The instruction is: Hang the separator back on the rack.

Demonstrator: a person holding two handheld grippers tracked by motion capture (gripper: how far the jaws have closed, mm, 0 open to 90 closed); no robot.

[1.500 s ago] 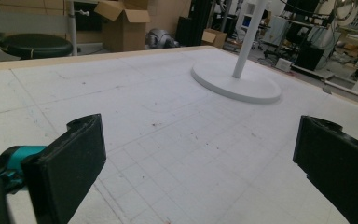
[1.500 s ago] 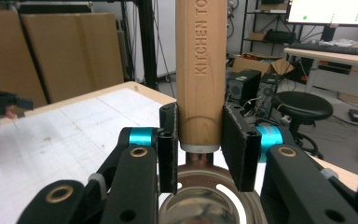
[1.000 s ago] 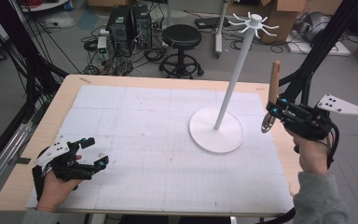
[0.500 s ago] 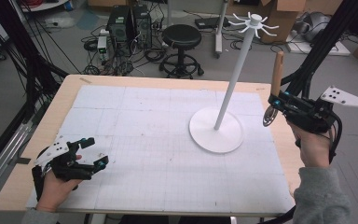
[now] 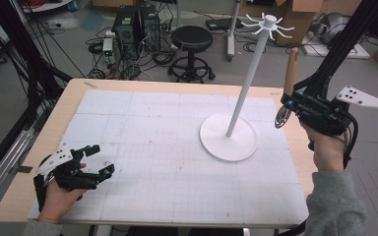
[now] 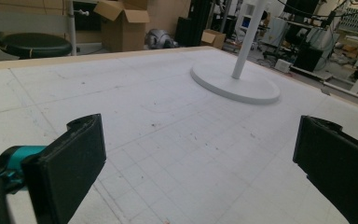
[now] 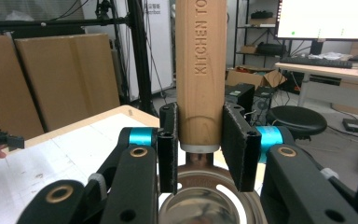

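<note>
Right claw [image 7: 199,144] clamps wooden-handled utensil [image 7: 200,65]; handle lettering legible in right gripper view, metal head [image 5: 281,118] clearer from high view. Left claw [image 6: 196,168] wide open, empty, over bench [image 5: 142,128].

kitchen tool [image 7: 200,70] | wooden handle upright, metal head below, possibly a strainer | held above table's right edge

High view: from above the near edge, looking forward and down on the whole table [image 5: 24,196]. Left gripper view: low, close to the surface, facing the white stand [image 6: 235,84], shared with the high view [image 5: 228,142]. Right gripper view: raised, facing across the room.
</note>
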